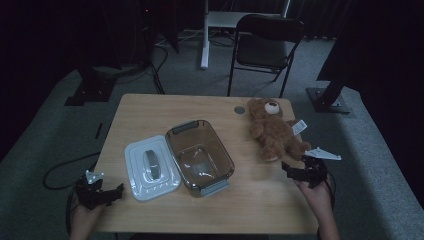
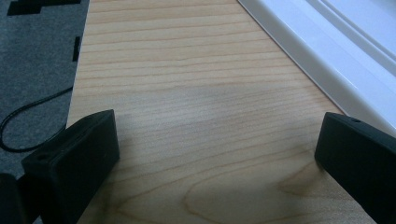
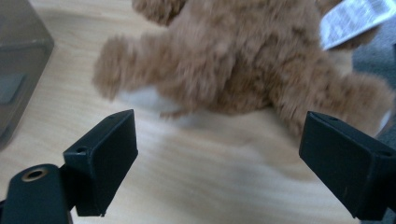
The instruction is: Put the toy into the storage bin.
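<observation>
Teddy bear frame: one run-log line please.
right gripper open, short of teddy bear legs | left gripper open beside lid | container open, empty

High view: above, facing forward over table [image 1: 210,107]. Gripper views: low, close; right's shares the bear [image 3: 243,60].

Wooden table [image 1: 150,112] sits on grey carpet [image 1: 45,135]. A black folding chair [image 1: 264,47] is behind it, next to a white desk leg [image 1: 204,40]. There's a round grey grommet [image 1: 240,109] near the table's far edge, and a black cable [image 1: 60,172] loops on the floor at left.
</observation>
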Motion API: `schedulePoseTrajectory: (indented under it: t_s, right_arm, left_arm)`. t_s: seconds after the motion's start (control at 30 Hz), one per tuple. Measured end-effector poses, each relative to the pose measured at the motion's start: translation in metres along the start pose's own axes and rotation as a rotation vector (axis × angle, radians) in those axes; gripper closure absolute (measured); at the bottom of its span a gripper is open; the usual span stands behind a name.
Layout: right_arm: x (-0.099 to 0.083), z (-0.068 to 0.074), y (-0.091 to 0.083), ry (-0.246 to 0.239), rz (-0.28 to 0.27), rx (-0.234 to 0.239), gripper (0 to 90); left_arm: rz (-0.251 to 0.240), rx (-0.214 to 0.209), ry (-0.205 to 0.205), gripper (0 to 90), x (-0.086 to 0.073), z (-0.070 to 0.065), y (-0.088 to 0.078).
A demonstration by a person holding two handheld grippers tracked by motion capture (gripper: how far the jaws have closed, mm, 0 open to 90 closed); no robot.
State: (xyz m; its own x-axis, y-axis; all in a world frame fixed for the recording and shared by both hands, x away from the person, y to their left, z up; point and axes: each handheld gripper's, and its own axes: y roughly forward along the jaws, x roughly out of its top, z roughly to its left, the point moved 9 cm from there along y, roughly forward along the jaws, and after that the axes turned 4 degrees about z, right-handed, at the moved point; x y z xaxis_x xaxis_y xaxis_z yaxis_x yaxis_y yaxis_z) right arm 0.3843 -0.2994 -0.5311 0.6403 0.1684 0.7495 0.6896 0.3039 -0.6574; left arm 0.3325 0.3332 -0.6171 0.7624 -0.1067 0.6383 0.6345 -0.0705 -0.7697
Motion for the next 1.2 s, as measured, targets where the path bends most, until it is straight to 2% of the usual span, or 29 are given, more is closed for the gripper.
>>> schedulePoseTrajectory:
  t_s: [0.33,0.67,1.07,1.2]
  right_arm:
    - [0.042,-0.008,0.008,0.006,-0.018,-0.032,10.8]
    - [0.075,-0.014,0.038,0.035,0.006,-0.041,10.9]
    - [0.095,-0.029,0.076,0.098,0.053,-0.049,10.8]
    - [0.097,-0.03,0.084,0.095,0.076,-0.056,10.8]
  left_arm:
    - [-0.001,-0.004,0.005,0.6,0.0,0.0,0.0]
    - [0.0,-0.006,0.007,0.6,0.0,0.0,0.0]
    - [0.0,-0.006,0.007,0.6,0.001,0.0,0.0]
    - [0.0,-0.006,0.007,0.6,0.001,0.0,0.0]
